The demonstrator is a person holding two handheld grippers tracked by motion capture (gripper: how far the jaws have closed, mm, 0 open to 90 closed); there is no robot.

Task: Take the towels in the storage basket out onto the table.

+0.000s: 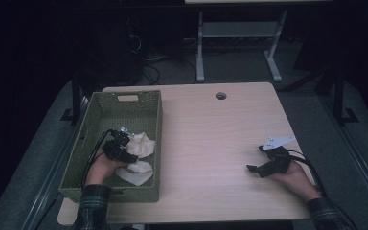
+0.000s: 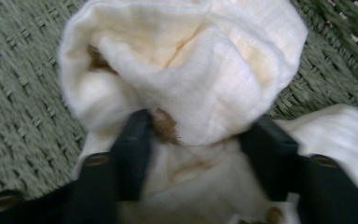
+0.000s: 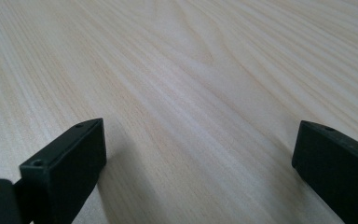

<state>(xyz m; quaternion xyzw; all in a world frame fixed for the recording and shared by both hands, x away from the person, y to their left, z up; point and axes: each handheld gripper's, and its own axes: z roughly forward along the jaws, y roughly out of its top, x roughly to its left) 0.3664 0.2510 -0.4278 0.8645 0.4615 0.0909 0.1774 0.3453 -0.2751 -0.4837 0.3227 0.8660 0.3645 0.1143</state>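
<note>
A crumpled white cloth (image 1: 143, 143) lies inside a green woven basket (image 1: 127, 96) at the table's left side. My left gripper (image 1: 124, 144) reaches into the basket, and in the left gripper view its black jaws (image 2: 200, 128) pinch a bunched fold of the cloth (image 2: 191, 56), which bulges above them and carries a brown stain (image 2: 165, 127). The basket's weave (image 2: 23, 93) shows beneath. My right gripper (image 1: 257, 158) rests low over the wooden table (image 1: 211, 134) at the right. In its own view the right gripper (image 3: 200, 135) stands open with only bare wood (image 3: 191, 70) between its fingers.
More white cloth (image 1: 136, 173) lies toward the basket's near end. A round cable hole (image 1: 221, 95) sits near the table's far edge. Beyond it stand the white legs of another desk (image 1: 200, 48) on a dark floor with cables.
</note>
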